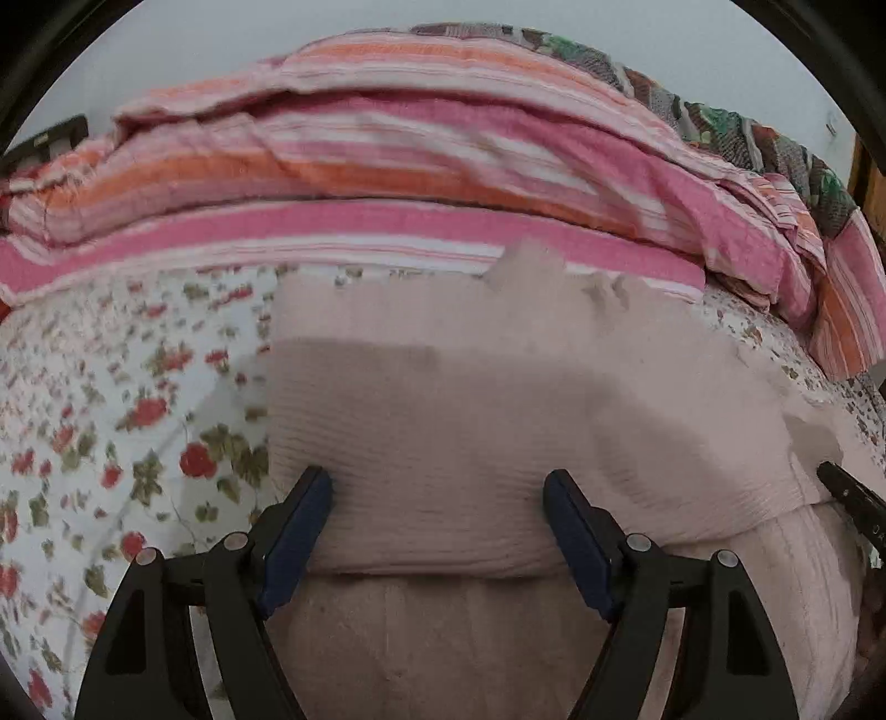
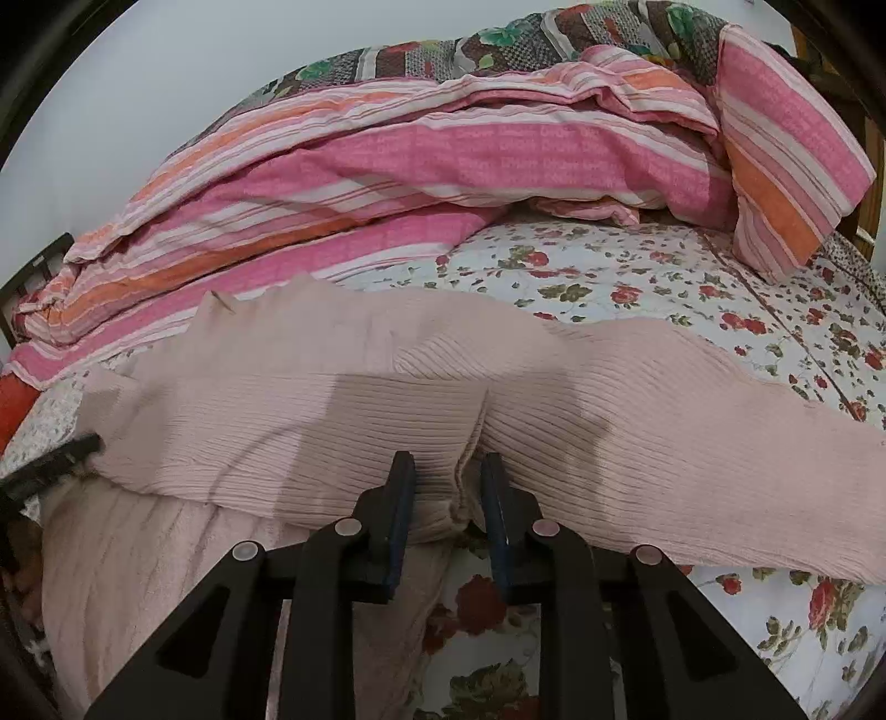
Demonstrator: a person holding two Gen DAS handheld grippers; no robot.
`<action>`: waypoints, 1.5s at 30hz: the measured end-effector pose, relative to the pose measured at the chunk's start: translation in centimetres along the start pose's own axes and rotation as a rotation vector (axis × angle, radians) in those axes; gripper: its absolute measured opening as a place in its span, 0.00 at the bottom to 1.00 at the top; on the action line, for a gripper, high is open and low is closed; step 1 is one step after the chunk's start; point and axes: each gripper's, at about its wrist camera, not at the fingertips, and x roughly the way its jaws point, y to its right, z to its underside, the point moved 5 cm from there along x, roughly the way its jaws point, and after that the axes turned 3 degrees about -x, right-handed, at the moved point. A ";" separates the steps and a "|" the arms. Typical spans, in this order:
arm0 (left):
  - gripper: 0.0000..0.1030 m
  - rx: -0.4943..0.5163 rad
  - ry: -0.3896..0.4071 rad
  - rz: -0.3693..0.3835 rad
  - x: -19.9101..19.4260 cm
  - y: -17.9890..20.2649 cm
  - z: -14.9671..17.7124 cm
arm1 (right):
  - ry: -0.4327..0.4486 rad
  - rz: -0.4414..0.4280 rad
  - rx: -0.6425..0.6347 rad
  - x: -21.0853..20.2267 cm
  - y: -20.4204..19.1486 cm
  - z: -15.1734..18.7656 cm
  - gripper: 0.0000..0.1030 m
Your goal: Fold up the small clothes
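Folding is being started: pink ribbed garment point(image 2: 343, 399) is being pinched by right gripper point(image 2: 447, 471), left gripper point(image 1: 437, 487) held wide over it.

- Ribbed knit garment point(image 2: 354, 399): pale dusty pink, plain
- Bedsheet point(image 1: 111, 399): white ground, small red roses with olive-green leaves
- Quilt point(image 2: 443, 155): pink, orange and white stripes
- Blanket point(image 2: 498, 50) behind: brown check with green and red floral patches
- Gripper fingers point(image 1: 302, 520): black, dark-blue pads
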 end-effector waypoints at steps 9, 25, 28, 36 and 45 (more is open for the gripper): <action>0.83 0.020 -0.008 -0.006 0.3 0.4 0.1 | 0.021 0.021 0.023 -2.2 0.6 0.5 0.43; 0.85 0.031 -0.014 -0.016 0.5 0.3 0.1 | 0.075 0.222 0.199 -11.3 15.8 7.0 0.68; 0.85 0.033 -0.012 -0.019 0.5 0.3 0.1 | 0.091 0.169 0.297 -12.3 18.1 8.4 0.68; 0.85 0.039 -0.010 -0.034 0.4 0.4 0.1 | 0.147 0.088 0.423 -12.4 21.9 9.2 0.69; 0.85 0.047 -0.013 -0.041 0.5 0.4 0.1 | 0.221 0.142 0.516 -12.0 25.7 7.8 0.53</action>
